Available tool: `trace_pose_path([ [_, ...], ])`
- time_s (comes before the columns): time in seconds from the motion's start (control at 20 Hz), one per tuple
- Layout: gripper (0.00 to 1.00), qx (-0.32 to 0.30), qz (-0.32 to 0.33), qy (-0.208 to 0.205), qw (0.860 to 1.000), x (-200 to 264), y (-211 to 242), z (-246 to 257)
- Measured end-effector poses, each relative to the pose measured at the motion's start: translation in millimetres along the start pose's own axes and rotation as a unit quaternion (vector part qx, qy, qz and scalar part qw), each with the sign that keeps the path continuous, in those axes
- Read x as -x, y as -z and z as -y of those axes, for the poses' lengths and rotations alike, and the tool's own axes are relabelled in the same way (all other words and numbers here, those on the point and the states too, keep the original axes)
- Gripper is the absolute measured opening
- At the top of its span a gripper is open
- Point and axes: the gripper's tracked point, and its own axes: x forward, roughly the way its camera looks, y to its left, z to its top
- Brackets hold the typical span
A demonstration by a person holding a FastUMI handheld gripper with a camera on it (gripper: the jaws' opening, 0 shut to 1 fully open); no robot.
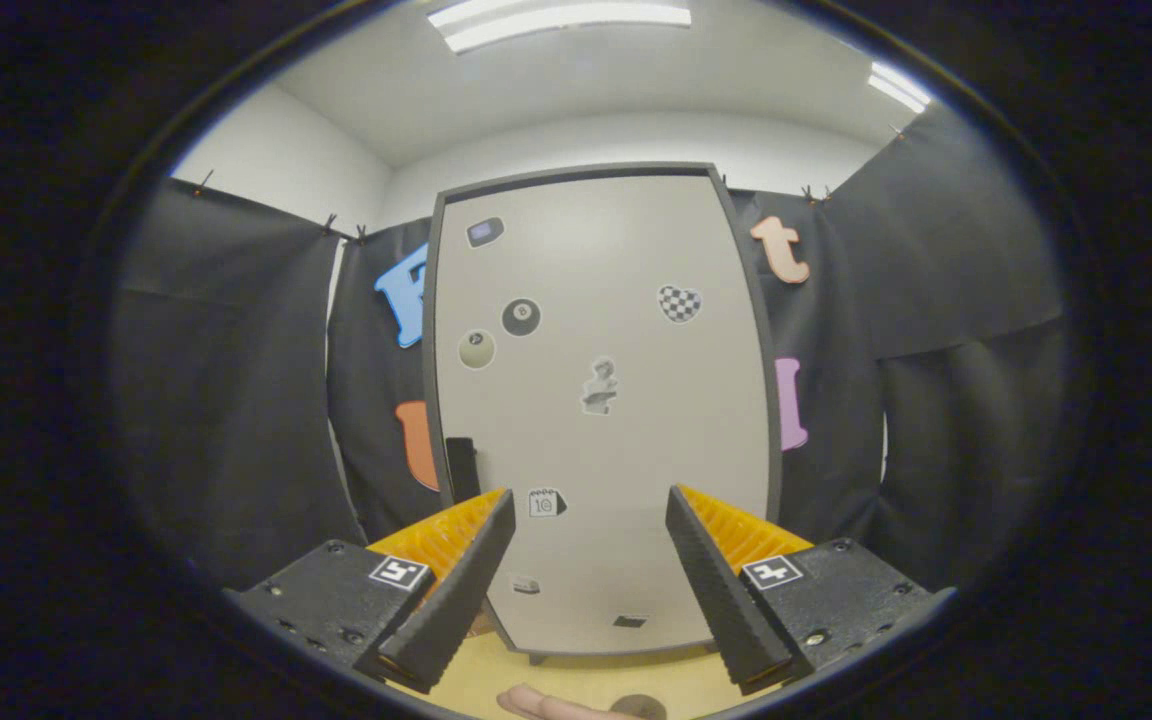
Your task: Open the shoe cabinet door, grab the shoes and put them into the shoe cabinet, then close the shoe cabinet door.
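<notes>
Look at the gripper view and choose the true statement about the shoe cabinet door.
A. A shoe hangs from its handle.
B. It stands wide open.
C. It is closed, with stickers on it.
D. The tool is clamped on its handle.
C: the cabinet door sits flush in its dark frame, stickers dotted across it, while the tool is open ahead of it, its fingers touching nothing.
</notes>
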Motion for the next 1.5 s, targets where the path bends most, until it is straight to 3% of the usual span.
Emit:
trace_pose_path([
  [0.4, 1.00, 0.038, -0.046, -0.081, 0.995, -88.8, 30.4, -77.2],
  [0.6, 1.00, 0.043, -0.085, -0.056, 0.994, -111.9, 61.3, -91.3],
  [0.8, 0.90, 0.033, -0.104, -0.045, 0.993, -126.2, 78.6, -103.4],
  [0.9, 0.79, 0.027, -0.093, -0.026, 0.995, -132.3, 74.5, -101.4],
  [1.0, 0.52, 0.014, -0.109, -0.022, 0.994, -136.8, 83.4, -104.1],
  [1.15, 0.36, 0.007, -0.101, -0.002, 0.995, -138.5, 85.7, -101.1],
  [1.5, 0.33, 0.048, -0.106, -0.014, 0.993, -123.4, 88.2, -99.8],
])
